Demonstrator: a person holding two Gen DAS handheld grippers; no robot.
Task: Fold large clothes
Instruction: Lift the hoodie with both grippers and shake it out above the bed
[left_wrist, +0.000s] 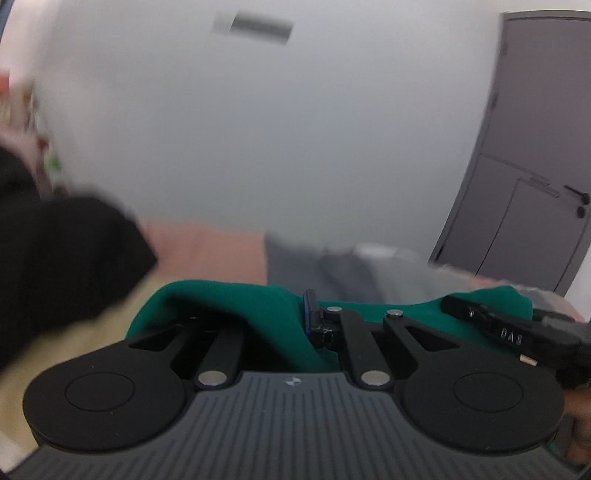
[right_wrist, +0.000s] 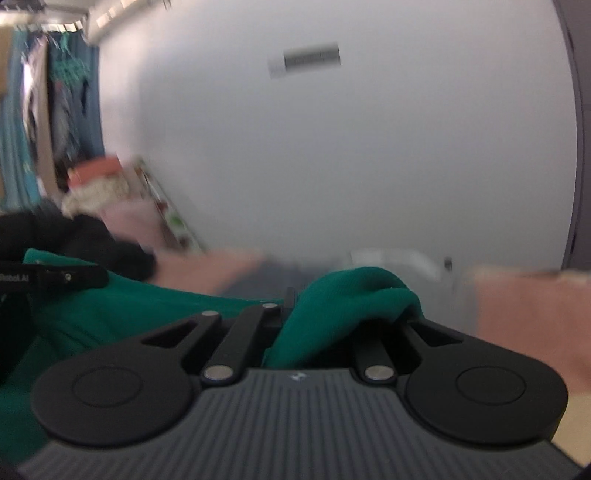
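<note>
The green garment (left_wrist: 236, 306) is pinched in both tongs at once. The left gripper (left_wrist: 314, 314) is closed tight on a bunched fold of it, and the cloth is seen spilling back over the gripper's left linkage. The right gripper (right_wrist: 291, 306) is closed tight too, with a lump of the same green garment (right_wrist: 351, 295) piled over its right side.

The cloth is stretched from one gripper to the other. In the left wrist view, the right gripper (left_wrist: 491, 321) is seen just to the right, with green cloth behind it. In the right wrist view, the left gripper (right_wrist: 70, 277) is seen to the left, with green cloth running below it. So the long edge of the garment is held crosswise, side to side, between the two tongs, and neither hand is nearer than the other.

Ahead of both tongs and lower down, a pink cover (left_wrist: 207, 247) and something grey (left_wrist: 314, 266) are seen, blurred. The held edge probably has to be laid down there, with both ends kept level.

A black garment (left_wrist: 66, 258) lies to the left, near the left gripper.
</note>
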